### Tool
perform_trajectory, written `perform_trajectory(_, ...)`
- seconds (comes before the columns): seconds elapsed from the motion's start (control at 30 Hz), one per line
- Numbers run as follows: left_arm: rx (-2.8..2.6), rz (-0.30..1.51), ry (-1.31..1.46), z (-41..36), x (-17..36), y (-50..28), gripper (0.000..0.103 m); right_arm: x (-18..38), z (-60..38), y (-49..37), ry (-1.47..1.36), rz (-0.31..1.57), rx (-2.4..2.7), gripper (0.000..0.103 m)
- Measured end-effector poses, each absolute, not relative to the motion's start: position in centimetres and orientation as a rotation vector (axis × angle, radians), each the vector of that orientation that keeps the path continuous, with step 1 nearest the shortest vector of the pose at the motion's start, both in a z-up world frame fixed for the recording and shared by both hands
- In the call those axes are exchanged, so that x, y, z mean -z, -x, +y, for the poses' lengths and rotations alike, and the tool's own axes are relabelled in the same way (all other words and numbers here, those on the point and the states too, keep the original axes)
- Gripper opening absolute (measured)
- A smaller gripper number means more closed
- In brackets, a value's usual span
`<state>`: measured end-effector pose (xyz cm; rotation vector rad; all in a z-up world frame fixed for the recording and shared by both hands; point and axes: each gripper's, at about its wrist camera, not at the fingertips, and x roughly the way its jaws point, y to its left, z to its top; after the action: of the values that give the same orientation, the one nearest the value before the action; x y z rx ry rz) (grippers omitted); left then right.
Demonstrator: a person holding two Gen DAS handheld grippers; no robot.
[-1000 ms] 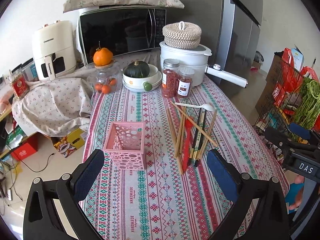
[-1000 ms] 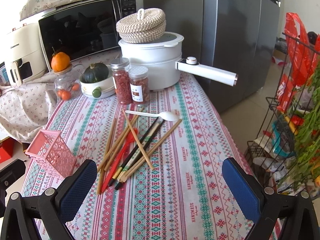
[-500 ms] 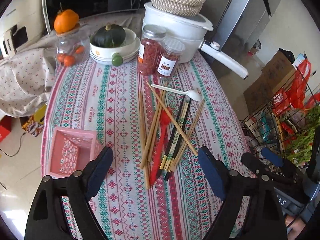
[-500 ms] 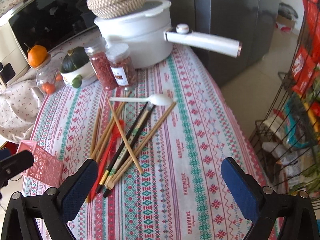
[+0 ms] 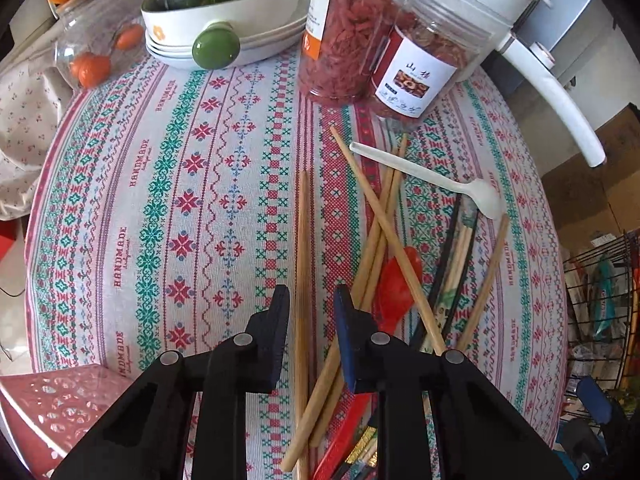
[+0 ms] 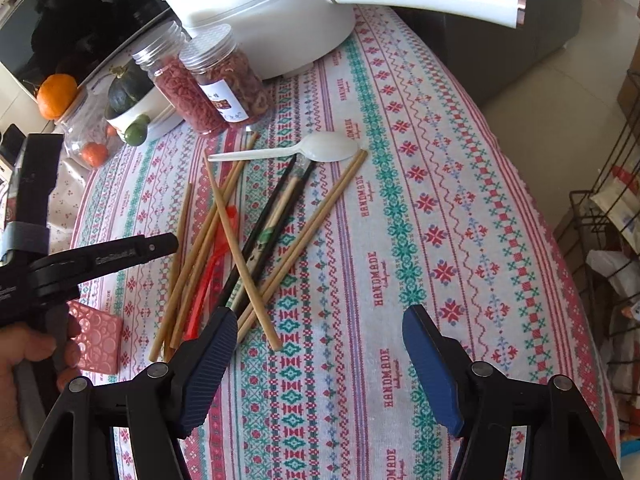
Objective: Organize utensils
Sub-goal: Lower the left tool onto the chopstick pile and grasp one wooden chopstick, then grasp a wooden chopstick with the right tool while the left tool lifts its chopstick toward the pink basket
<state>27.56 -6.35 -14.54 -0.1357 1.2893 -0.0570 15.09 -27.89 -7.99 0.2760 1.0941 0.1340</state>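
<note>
Nearest us, our left gripper (image 5: 310, 300) has its black fingers narrowed around one long bamboo chopstick (image 5: 303, 248) lying on the patterned tablecloth (image 5: 180, 184); we cannot tell whether they actually grip it. Our right gripper (image 6: 320, 328) hangs wide open, holding nothing, over the cloth. At near left sits a pink perforated plastic basket (image 6: 98, 336). Just right of the chopstick lies a crossed pile of bamboo and dark chopsticks (image 6: 260, 232) over a red plastic spoon (image 5: 396, 284). Farther off, a white plastic spoon (image 6: 304, 150) lies beside two clear jars of red dried fruit (image 6: 208, 88) and a white pot with a long handle (image 6: 280, 24).
</note>
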Motion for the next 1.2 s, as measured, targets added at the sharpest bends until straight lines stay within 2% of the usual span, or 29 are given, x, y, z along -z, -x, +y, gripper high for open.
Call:
perform_trajectory(0.1, 0.050, 1.323, 0.130, -6.4, 15.9, -28.1, 0.021, 8.1, -27.9, -15.5, -0.267, 1.100, -0.134, 0.073)
perform_trajectory(0.2, 0.062, 1.310, 0.121, -6.6, 15.9, -27.8, 0.006, 8.2, -28.0, -15.6, -0.251, 1.102, -0.129, 0.073)
perform_trajectory(0.37, 0.129, 1.226, 0.119, -6.2, 13.3, -25.5, 0.006, 8.7, -27.9, -16.0, -0.244, 1.114, -0.116, 0.073)
perform_trajectory(0.7, 0.279, 0.962, 0.160, -2.2, 4.0, -14.0, 0.006, 9.7, -25.5, -16.8, -0.223, 1.130, -0.125, 0.071)
perform_trajectory(0.77, 0.295, 0.927, 0.171, -1.2, 2.8, -12.2, 0.006, 9.5, -24.5, -17.4, -0.207, 1.123, -0.128, 0.068)
perform_trajectory(0.87, 0.307, 0.877, 0.189, 0.0, 1.5, -10.4, 0.006, 9.5, -22.7, -18.6, -0.170, 1.123, -0.148, 0.056)
perform_trajectory(0.93, 0.318, 0.860, 0.194, 0.7, 1.1, -9.7, 0.006, 9.8, -21.2, -19.6, -0.142, 1.131, -0.189, 0.040)
perform_trajectory(1.03, 0.321, 0.852, 0.203, 2.1, 0.9, -9.1, 0.006, 10.4, -18.9, -21.6, -0.103, 1.141, -0.243, 0.027)
perform_trajectory(1.1, 0.317, 0.846, 0.224, 3.3, 0.9, -8.9, 0.006, 10.8, -17.6, -23.0, -0.098, 1.143, -0.273, 0.022)
perform_trajectory(1.2, 0.301, 0.835, 0.234, 4.5, 0.8, -8.5, 0.006, 11.1, -15.8, -25.4, -0.070, 1.142, -0.294, 0.019)
